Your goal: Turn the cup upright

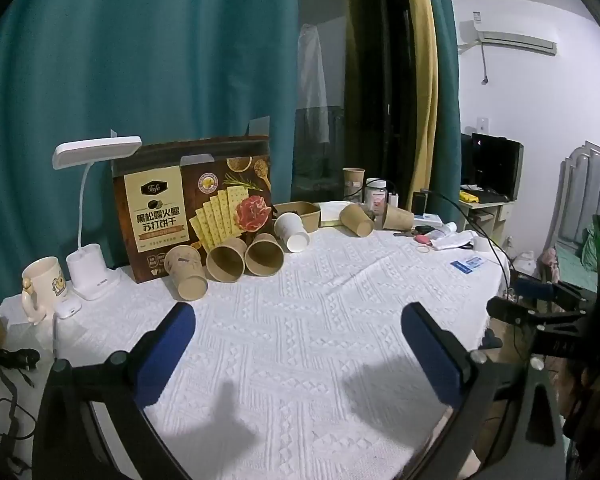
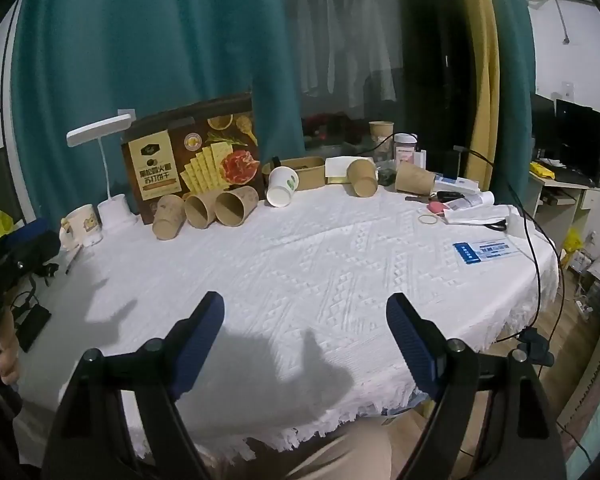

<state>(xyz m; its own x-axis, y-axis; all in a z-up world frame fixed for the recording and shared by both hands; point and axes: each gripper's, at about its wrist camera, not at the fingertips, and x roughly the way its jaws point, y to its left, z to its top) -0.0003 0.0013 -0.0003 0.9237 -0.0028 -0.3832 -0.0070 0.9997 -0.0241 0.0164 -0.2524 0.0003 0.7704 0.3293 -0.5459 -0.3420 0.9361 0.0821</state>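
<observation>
Left gripper (image 1: 298,322): blue-padded jaws spread wide, grasping nothing, hovering over the white tablecloth (image 1: 300,320) in front of the cracker box (image 1: 194,204).
Right gripper (image 2: 305,314): jaws likewise released and bare, above the near edge of the tablecloth, well apart from the cracker box.
Brown paper cups, group of 3 (image 2: 204,210): lay on their sides just in front of the cracker box, touching one another, mouths toward the cameras.
White paper cup (image 2: 282,186): lay on its side just right of the cracker box, mouth toward the cameras, against a brown paper bowl (image 2: 306,168).
Brown paper cups, pair (image 2: 384,180): lay on their sides further right of the cracker box, beyond the bowl.
Upright brown cup (image 2: 381,132): stood at the table's back edge, far right of the cracker box, beside a white-lidded jar (image 2: 405,148).
Desk lamp (image 1: 96,216): white, just left of the cracker box.
Mug (image 1: 44,284): cream, handled, left of the lamp base.
Blue-and-white card (image 2: 484,252): flat on the cloth, well right of the cracker box.
</observation>
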